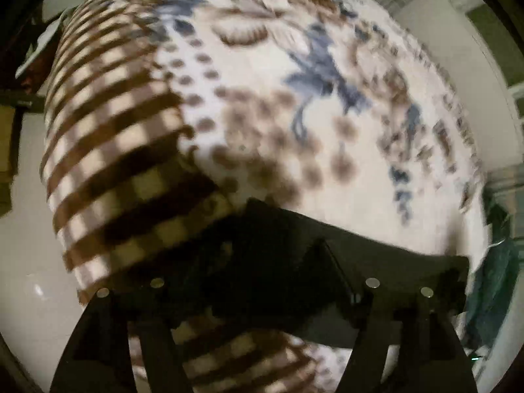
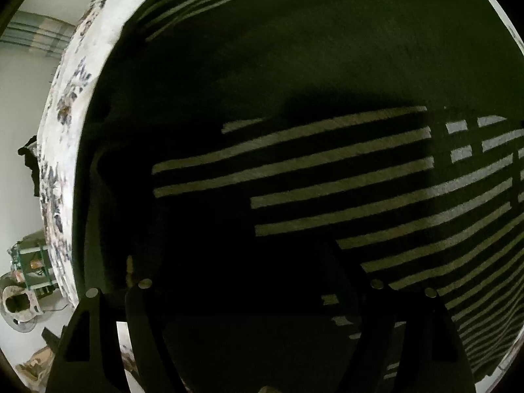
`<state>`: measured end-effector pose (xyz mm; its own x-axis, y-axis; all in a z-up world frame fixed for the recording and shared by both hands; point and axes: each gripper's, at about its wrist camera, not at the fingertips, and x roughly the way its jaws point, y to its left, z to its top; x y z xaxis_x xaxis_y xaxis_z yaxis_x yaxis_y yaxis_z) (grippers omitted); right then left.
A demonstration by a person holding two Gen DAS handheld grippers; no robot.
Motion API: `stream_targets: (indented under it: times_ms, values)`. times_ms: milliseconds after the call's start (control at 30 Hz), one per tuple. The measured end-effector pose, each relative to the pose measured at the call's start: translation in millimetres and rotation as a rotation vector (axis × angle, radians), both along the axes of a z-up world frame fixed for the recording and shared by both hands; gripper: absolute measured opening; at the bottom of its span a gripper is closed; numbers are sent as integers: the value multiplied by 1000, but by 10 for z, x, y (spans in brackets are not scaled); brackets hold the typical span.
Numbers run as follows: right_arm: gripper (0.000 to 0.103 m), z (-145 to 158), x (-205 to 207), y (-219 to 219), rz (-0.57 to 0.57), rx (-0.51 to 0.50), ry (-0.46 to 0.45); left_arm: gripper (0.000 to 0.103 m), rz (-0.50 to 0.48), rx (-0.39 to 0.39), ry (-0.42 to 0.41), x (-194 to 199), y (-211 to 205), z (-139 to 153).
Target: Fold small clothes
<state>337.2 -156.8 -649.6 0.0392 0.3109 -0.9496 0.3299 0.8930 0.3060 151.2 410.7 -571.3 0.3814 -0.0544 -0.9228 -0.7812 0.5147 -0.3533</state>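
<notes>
From the left wrist camera, the left gripper (image 1: pixel 262 281) sits at six o'clock, its black fingers dark and blurred against a dark shape that lies across them; whether they are spread or pinching something I cannot tell. Beyond the fingers, a patterned cloth (image 1: pixel 294 114) fills the middle of the view: white with brown dots and blue flowers, and brown-and-white stripes toward nine o'clock. A pale floor (image 1: pixel 29 262) shows at eight o'clock, and something teal (image 1: pixel 494 281) hangs at four o'clock.

From the right wrist camera, the right gripper (image 2: pixel 258 311) is at six o'clock, its fingers lost in shadow, so I cannot tell how they stand either. Just past them spreads a dark green garment (image 2: pixel 294 65) with pale stripes (image 2: pixel 376 177) from the centre toward four o'clock. It lies on the flowered cloth (image 2: pixel 62 137), whose edge curves from eleven to eight o'clock. Farther off at eight o'clock, some clutter (image 2: pixel 29 268) sits on the floor.
</notes>
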Motion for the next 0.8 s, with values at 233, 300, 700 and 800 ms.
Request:
stream_targets:
  times_ms: [233, 300, 700, 800]
  values:
    - [78, 8, 41, 97, 48, -31, -4, 8, -43, 207, -22, 390, -82, 385]
    - [78, 40, 67, 144, 51, -31, -9, 7, -7, 216, -68, 430, 44, 589]
    - [89, 139, 447, 408, -56, -267, 53, 8, 8, 201, -209, 1460, 1058, 814]
    - [89, 114, 554, 439, -67, -307, 61, 12, 30, 106, -163, 1633, 1254, 480]
